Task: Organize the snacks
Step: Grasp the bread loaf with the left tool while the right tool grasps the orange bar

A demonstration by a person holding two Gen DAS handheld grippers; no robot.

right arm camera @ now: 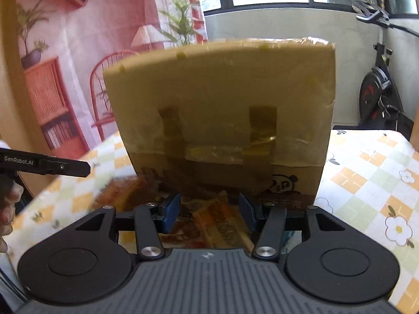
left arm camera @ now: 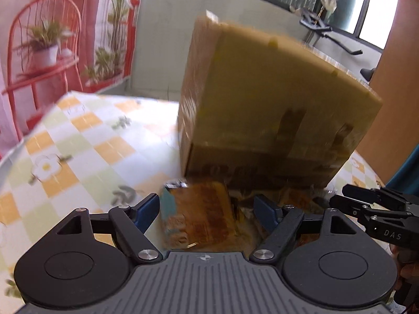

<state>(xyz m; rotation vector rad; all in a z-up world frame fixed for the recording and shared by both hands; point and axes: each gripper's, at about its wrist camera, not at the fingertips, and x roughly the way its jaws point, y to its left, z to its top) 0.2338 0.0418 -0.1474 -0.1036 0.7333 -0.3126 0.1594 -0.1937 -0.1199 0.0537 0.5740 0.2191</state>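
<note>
A brown cardboard box (left arm camera: 272, 110) with taped flaps stands on the checked tablecloth (left arm camera: 86, 141); it also fills the right wrist view (right arm camera: 225, 104). Snack packets lie in front of it. My left gripper (left arm camera: 207, 209) is open around an orange-brown snack packet (left arm camera: 199, 214) with a teal edge. My right gripper (right arm camera: 209, 209) is open over another orange snack packet (right arm camera: 217, 225) at the box's foot. The right gripper also shows at the right edge of the left wrist view (left arm camera: 374, 209), and the left gripper at the left edge of the right wrist view (right arm camera: 52, 166).
The table's left edge (left arm camera: 15, 141) drops off beside a pink backdrop with a red chair (left arm camera: 39, 52). An exercise bike (right arm camera: 377, 89) stands behind the table at the right. More tablecloth (right arm camera: 366, 178) lies open right of the box.
</note>
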